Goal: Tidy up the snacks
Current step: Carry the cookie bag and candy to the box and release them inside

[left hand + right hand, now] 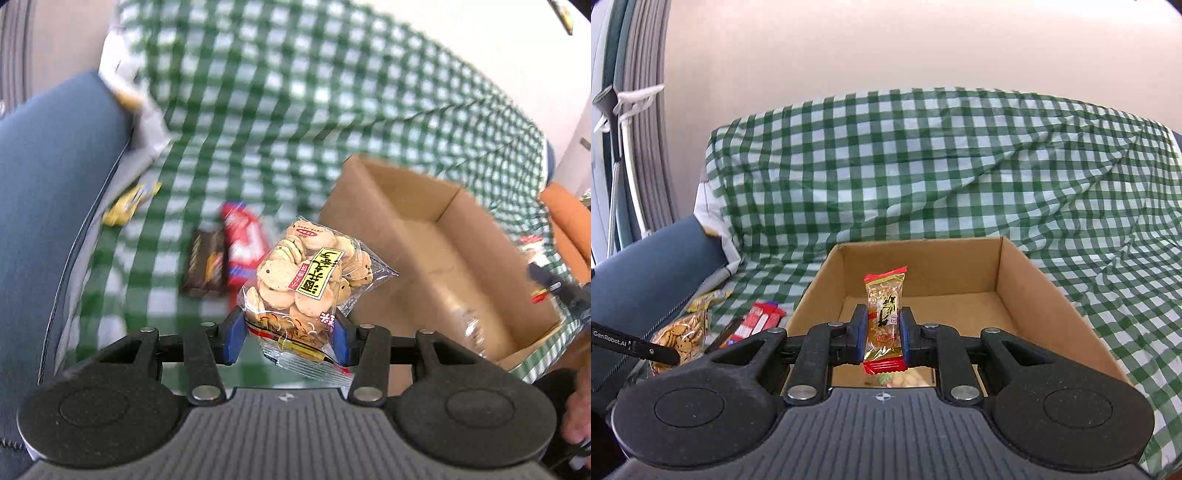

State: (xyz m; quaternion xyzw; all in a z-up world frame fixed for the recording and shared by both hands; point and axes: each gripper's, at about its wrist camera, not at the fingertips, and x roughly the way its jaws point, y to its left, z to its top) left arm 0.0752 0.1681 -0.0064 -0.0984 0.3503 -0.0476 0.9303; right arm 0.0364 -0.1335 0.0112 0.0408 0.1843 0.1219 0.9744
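My left gripper (288,334) is shut on a clear bag of round biscuits (306,277) with a yellow label, held above the checked cloth just left of the open cardboard box (476,225). My right gripper (883,334) is shut on a peanut bar in a clear and red wrapper (884,317), held upright over the front of the same box (1067,314). A snack pack (897,378) lies in the box under it. The biscuit bag also shows in the right wrist view (679,338).
A red packet (242,240), a dark brown packet (205,264) and a yellow packet (127,203) lie on the green checked cloth (295,110). A blue sofa arm (44,221) borders the left. A pale wall stands behind.
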